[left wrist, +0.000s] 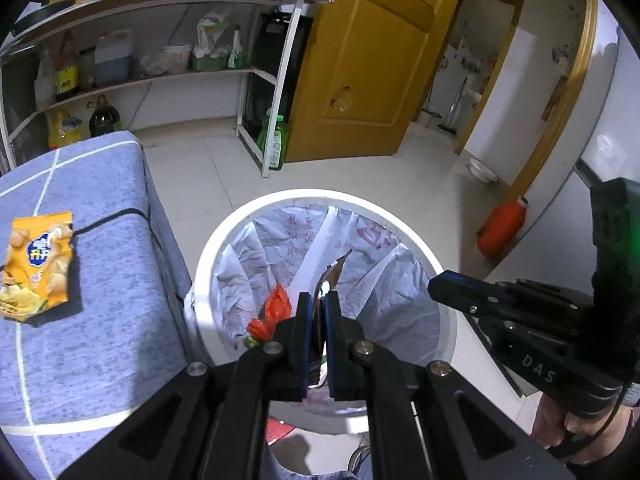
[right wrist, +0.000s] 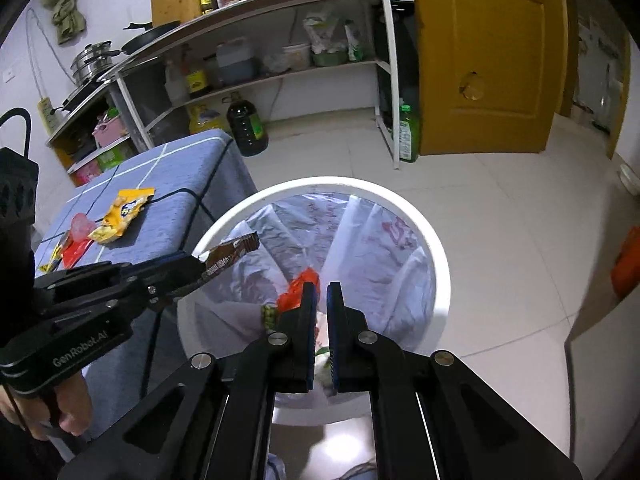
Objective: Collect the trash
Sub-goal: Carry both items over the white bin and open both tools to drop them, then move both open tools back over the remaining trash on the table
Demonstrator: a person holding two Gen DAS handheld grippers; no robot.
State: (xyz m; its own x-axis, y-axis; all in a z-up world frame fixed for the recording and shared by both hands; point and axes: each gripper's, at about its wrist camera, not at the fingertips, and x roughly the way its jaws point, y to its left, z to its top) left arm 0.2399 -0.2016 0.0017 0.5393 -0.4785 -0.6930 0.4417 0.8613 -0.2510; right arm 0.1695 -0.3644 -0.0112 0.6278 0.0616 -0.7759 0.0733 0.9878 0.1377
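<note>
A white trash bin (left wrist: 224,236) (right wrist: 400,204) lined with a white plastic bag stands on the floor beside the blue-clothed table (left wrist: 112,208) (right wrist: 176,184). My left gripper (left wrist: 319,300) (right wrist: 196,260) is shut on a brown wrapper (left wrist: 334,270) (right wrist: 230,254) and holds it over the bin's left rim. My right gripper (right wrist: 321,290) (left wrist: 434,286) is shut and empty above the bin. A red wrapper (left wrist: 276,310) (right wrist: 298,286) lies inside the bin. A yellow chip bag (left wrist: 34,266) (right wrist: 120,216) and red wrappers (right wrist: 78,236) lie on the table.
A white metal shelf rack (left wrist: 276,92) (right wrist: 386,80) with bottles and bags stands behind the table. A green bottle (left wrist: 276,140) (right wrist: 408,134) stands at its foot. A yellow door (left wrist: 372,60) (right wrist: 488,52) is open. An orange bottle (left wrist: 502,228) lies on the floor at right.
</note>
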